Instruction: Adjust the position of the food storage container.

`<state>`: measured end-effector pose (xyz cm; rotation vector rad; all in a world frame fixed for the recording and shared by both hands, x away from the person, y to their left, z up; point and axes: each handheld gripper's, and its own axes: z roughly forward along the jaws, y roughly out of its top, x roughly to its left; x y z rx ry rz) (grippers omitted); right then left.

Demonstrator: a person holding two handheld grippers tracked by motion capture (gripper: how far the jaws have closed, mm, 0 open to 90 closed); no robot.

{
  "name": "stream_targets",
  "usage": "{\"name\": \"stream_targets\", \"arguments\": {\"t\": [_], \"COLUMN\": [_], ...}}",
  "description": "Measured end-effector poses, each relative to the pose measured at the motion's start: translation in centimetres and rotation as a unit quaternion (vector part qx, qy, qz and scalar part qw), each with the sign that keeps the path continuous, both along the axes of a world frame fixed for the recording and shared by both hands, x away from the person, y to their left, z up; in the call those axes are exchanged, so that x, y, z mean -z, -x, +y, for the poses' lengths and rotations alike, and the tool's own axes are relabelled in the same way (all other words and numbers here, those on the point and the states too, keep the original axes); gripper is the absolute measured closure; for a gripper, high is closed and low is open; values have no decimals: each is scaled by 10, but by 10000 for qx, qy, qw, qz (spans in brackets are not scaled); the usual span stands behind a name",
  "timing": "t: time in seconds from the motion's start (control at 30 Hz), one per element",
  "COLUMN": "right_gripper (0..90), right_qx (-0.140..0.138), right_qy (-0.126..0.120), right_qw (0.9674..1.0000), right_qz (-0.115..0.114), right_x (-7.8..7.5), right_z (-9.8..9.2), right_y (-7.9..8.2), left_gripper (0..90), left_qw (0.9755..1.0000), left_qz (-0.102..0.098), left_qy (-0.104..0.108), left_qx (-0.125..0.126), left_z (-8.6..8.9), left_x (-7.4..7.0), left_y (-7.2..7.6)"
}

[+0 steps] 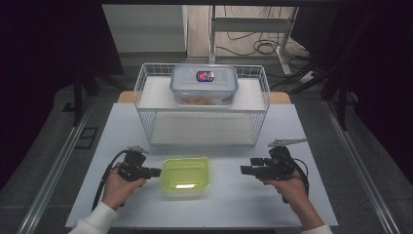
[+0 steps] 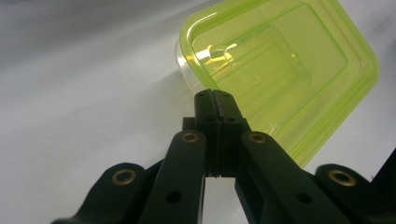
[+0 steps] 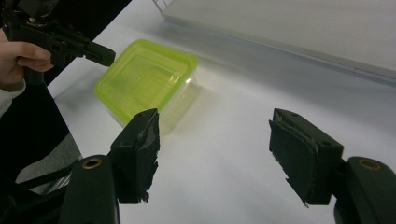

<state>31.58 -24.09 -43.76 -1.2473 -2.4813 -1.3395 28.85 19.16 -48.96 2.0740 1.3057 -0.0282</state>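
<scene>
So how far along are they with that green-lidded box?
Barely begun, it seems. The green-lidded box sits on the table in front of the wire rack, where a blue-lidded container already rests on top. The left hand-held gripper, jaws shut, is at the box's edge; the right hand-held gripper waits open, apart from it. Grasping and moving it look still to come.

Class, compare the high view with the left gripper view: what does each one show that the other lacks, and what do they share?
The high view alone takes in the wire basket, the clear lidded box on top of it, and the open right gripper. The left gripper view alone gives a close look at the shut left gripper at the rim of the green container. Both show that container and the white table.
</scene>
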Motion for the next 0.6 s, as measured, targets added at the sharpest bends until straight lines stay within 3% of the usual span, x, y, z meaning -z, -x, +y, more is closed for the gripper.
{"name": "stream_targets", "arguments": {"t": [0.23, 0.4, 0.6], "right_gripper": [335, 335, 332], "right_qx": [13, 2, 29], "right_qy": [9, 14, 16], "right_qw": [10000, 10000, 10000], "right_qz": [-4, -11, -10], "right_x": [1, 1, 1], "right_z": [-2, -2, -3], "right_y": [-1, -1, -1], "left_gripper": [900, 900, 899], "left_qw": [9998, 9996, 9996], "left_qz": [17, 21, -7], "left_qy": [145, 137, 244], "left_qx": [100, 229, 152], "left_z": [-19, -30, -29], "left_x": [0, 0, 2], "left_y": [-4, -5, -5]}}
